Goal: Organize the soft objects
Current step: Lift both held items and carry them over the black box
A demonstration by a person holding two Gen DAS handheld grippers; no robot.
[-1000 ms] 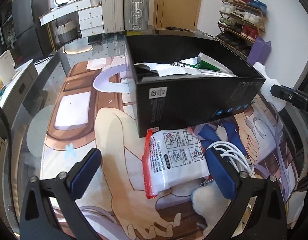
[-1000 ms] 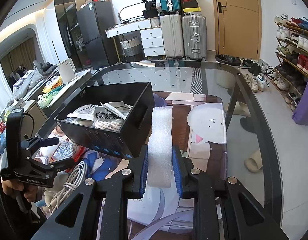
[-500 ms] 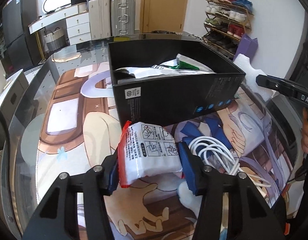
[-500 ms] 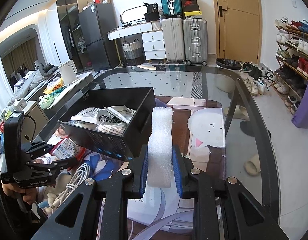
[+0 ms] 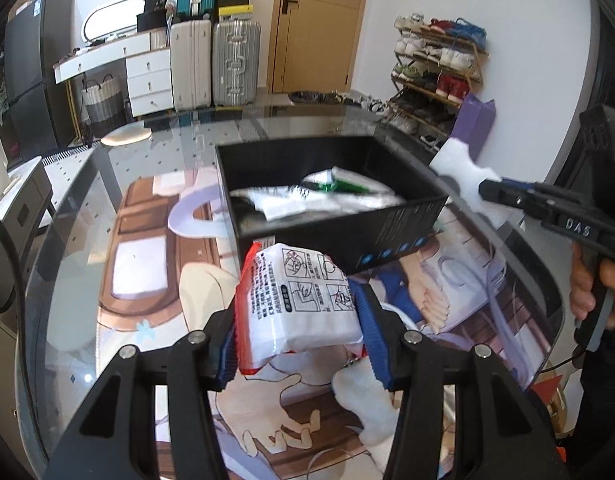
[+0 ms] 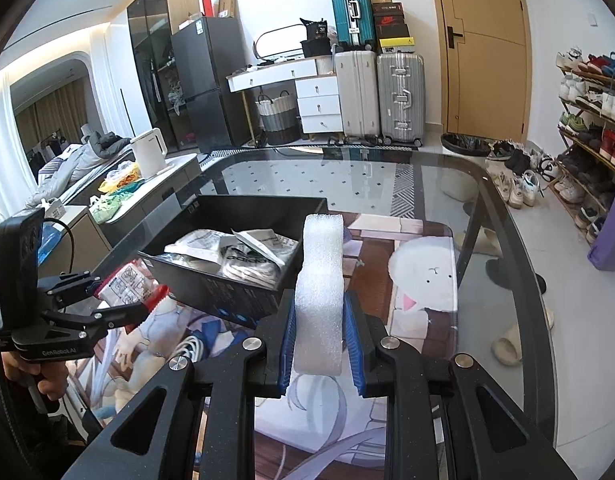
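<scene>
A glass tabletop (image 6: pixel 503 264) carries a black box (image 5: pixel 387 228) at its centre, packed with white plastic-wrapped items. At the box's 3 o'clock side, the right gripper (image 6: pixel 318 338) has its fingers pinching an upright white foam block (image 6: pixel 321 280). At 6 o'clock, the left gripper (image 5: pixel 297 338) has its fingers pinching a white packet with a red edge (image 5: pixel 299 300), lifted just before the box's near wall.
</scene>
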